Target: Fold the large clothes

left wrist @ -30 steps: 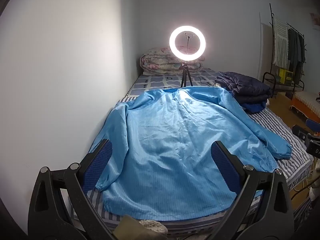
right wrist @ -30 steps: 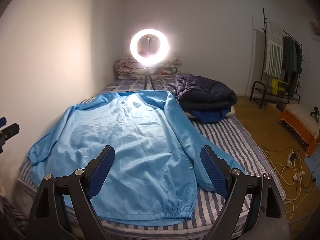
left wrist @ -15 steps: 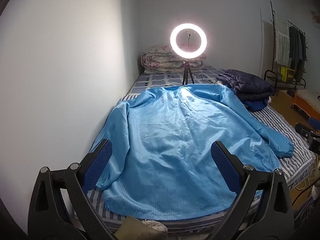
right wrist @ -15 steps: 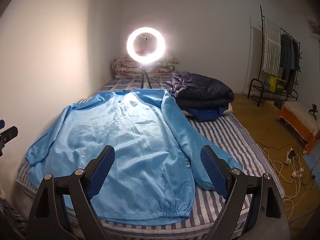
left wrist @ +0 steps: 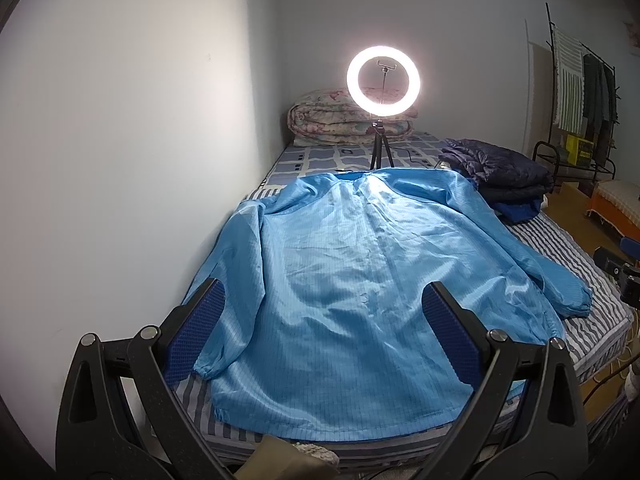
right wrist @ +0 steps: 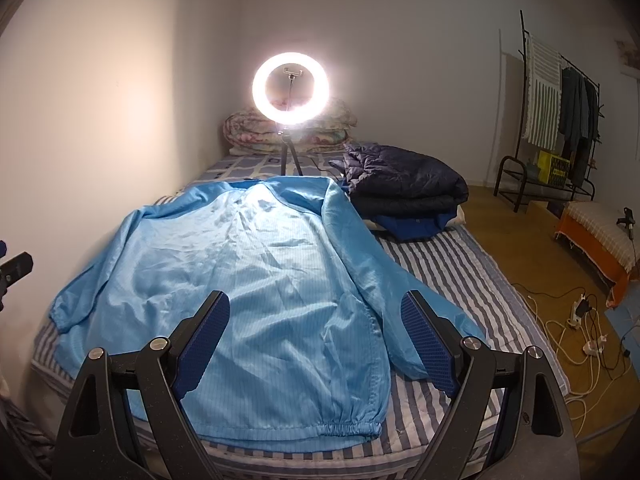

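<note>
Fingers on both grippers spread wide, nothing between them: left gripper [left wrist: 324, 328] and right gripper [right wrist: 316, 336] both hover above the near end of the bed [right wrist: 448, 272], clear of the cloth.

Jacket [left wrist: 360, 280] is light blue, lying flat and face-down-or-up (can't tell which) on the striped bedding, hem toward the cameras, collar toward the far end. Fabric looks thin, shiny, fine-gridded, so I'd judge it light, limp and fairly slippery, and it'll slide on itself and balloon if swung. Shallow wrinkles only, no stiffness.

Best holds, my guess: elastic hem [right wrist: 320, 432] at its two corners, or the gathered cuffs, since bunched elastic gives the pads more to bite than a single slick layer. Pinch deep, not at the edge.

View differences, near to far:
- Left wrist view shows the left sleeve [left wrist: 228, 292] running along the wall side with its cuff just inside the hem line. Right wrist view only gets that cuff at its frame edge.
- Right wrist view shows the right sleeve [right wrist: 400, 292] splayed out over bare stripes, plus floor cables [right wrist: 576, 320] beside the bed.
- Each view catches a bit of the other gripper at its margin.
- Far end, both views: dark folded quilted stack [right wrist: 404, 188] just beside the right shoulder, and a ring light [left wrist: 383, 80] on a tripod behind the collar.
</note>
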Demonstrator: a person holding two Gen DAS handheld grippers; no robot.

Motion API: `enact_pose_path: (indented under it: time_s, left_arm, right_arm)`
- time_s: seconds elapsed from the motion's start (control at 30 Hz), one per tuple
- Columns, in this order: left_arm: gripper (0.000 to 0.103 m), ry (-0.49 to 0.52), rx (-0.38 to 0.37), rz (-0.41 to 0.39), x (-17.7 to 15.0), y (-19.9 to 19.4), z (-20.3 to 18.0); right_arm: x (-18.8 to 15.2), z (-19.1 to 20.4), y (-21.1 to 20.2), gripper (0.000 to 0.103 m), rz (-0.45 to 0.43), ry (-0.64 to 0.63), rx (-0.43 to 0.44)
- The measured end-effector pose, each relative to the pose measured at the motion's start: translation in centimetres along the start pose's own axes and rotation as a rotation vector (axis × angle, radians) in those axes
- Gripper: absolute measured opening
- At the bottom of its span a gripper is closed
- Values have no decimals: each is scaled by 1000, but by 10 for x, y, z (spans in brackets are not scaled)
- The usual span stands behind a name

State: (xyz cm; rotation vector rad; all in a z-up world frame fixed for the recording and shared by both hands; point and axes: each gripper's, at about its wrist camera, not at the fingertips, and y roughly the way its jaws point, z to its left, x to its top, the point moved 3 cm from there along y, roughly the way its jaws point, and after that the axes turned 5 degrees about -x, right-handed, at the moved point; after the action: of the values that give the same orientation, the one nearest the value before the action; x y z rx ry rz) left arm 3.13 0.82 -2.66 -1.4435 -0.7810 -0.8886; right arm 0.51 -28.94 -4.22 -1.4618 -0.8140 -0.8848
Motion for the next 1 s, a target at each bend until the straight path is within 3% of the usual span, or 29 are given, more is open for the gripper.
enact_pose_path:
  time_s: [1.0]
  left_arm:
    - [101, -6, 3, -4, 5, -1, 4]
  right_arm:
    - [6, 2, 0, 88, -5, 2, -11]
